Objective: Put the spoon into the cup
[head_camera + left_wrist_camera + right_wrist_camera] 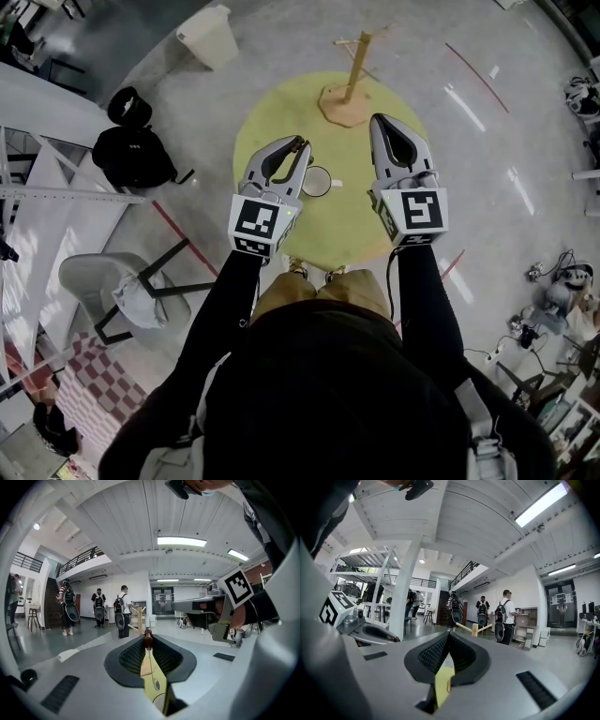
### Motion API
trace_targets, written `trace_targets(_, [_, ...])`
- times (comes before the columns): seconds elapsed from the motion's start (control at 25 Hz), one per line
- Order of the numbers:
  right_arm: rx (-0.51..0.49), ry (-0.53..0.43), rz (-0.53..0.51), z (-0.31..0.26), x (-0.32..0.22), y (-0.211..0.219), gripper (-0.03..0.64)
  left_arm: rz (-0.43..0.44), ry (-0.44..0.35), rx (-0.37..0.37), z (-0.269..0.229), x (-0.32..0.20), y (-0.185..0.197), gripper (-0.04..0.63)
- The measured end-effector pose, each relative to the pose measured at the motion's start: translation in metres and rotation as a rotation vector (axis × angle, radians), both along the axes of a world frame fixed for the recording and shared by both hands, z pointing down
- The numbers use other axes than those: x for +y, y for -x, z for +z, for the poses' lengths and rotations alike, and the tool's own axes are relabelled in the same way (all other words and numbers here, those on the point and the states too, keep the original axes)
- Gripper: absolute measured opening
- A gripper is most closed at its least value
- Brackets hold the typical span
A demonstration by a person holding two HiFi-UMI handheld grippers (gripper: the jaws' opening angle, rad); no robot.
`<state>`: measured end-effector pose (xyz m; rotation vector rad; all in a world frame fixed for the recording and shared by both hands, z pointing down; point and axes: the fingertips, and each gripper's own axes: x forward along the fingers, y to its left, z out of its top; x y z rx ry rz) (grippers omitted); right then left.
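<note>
My left gripper [302, 142] is shut on the brown handle end of a thin metal spoon [149, 660]. The spoon hangs down between the jaws with its small bowl lowest. Right under it lies the round rim of the cup [317, 180], which stands on the yellow-green round table [281, 103]; the cup [161, 699] shows as a pale arc below the spoon bowl. In the left gripper view the gripper [148, 637] points almost level. My right gripper [378, 119] hovers to the right of the cup, its jaws shut and empty [449, 634].
A wooden peg stand [349, 89] rises at the table's far edge. On the floor are a white bin [208, 36], a black bag [131, 150] and a grey chair [112, 281]. Several people stand far off in the hall [98, 609].
</note>
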<state>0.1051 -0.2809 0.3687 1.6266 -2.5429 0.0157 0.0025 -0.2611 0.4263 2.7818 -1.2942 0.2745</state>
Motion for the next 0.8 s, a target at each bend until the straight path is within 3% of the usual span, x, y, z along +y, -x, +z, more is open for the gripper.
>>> trace_targets(0.8, [0.005, 0.009, 0.001, 0.019, 0.000, -0.008, 0.026, 0.006, 0.198, -0.059, 0.090, 0.010, -0.004, 0.057])
